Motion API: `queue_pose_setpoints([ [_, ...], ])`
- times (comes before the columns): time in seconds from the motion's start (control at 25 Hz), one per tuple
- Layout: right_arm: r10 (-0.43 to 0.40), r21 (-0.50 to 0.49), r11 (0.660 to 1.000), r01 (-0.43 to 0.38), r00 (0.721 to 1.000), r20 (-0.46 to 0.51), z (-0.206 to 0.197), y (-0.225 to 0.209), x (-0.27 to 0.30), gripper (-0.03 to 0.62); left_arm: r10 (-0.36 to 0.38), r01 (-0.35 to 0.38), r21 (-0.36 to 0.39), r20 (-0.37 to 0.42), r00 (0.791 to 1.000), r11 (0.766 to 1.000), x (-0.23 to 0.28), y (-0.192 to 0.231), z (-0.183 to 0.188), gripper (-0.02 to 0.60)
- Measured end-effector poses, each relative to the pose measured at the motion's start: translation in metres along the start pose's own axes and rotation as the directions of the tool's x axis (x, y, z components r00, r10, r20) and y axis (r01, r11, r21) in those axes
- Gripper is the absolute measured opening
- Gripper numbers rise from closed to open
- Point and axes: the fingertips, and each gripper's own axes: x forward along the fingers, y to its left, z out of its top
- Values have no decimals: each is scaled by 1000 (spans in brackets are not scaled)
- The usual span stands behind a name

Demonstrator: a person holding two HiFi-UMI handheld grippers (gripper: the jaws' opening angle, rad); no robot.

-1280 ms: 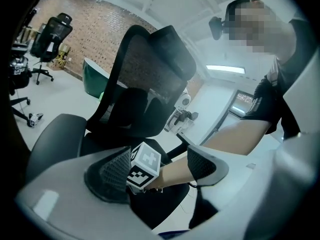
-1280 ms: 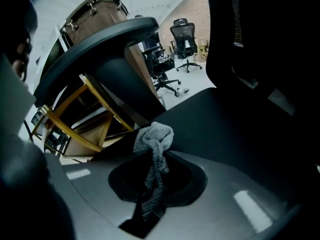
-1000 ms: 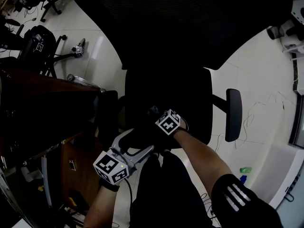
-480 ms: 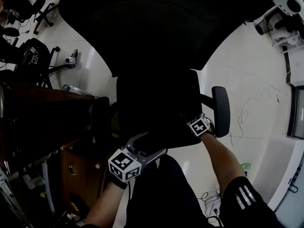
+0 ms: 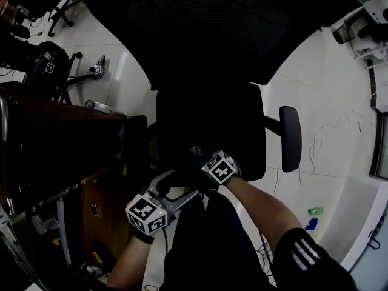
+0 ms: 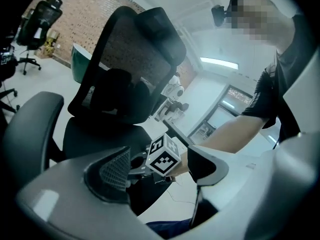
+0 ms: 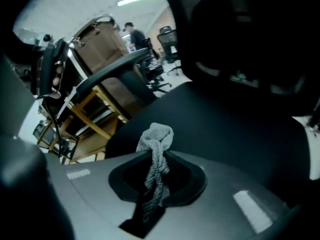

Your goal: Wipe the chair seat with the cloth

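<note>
right gripper (image 5: 197, 157) back leftward (with cloth (image 7: 157, 137))

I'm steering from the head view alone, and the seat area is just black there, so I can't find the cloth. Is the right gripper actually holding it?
Observer: Yes. The right gripper view shows the right gripper shut on a grey cloth, which is bunched up and sticks out past the jaws.
Operator: Is the left one carrying anything?
Observer: No. In the left gripper view the left gripper has its jaws apart with nothing between them.
Operator: What lies ahead of the cloth?
Observer: The dark chair seat fills the right gripper view just beyond it. I cannot tell whether the cloth touches the seat.
</note>
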Motion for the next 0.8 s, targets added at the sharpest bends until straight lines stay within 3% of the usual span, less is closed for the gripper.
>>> queue_pose_setpoints([
  [0.2, 124, -113, 985, -128, 992, -35, 19, 80, 58, 51, 89, -89, -20, 2, 996, 996, -35, 22, -12, 382],
  [0.36, 154, -162, 972, -168, 983, -97, 3, 104, 80, 50, 127, -126, -45, 3, 992, 991, -48, 33, -21, 382],
  [0.6, 143, -113, 981, -158, 981, -127, -44, 82, 63, 49, 88, -89, -55, -22, 996, 994, -26, 24, -28, 382],
  [0.8, 83, -65, 993, -97, 978, -190, -101, 22, 15, 49, 12, -14, -36, -46, 999, 999, 9, -1, -25, 382],
])
